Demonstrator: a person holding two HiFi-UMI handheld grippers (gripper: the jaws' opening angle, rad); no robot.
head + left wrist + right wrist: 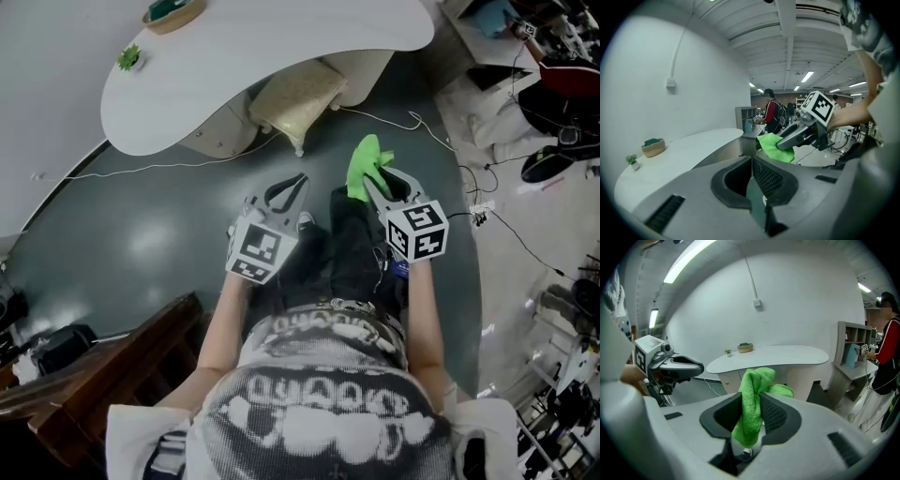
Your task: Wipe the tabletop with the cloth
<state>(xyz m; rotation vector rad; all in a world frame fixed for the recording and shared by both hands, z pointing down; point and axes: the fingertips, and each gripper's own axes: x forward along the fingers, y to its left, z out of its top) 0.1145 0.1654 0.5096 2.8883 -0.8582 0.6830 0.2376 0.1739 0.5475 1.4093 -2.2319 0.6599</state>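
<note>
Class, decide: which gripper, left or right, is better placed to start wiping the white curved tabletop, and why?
Right: the right gripper is shut on the green fleecy cloth; the left gripper is shut and empty.

Left tongs, right tongs: two; cloth one; table one; bowl one; plant one.
</note>
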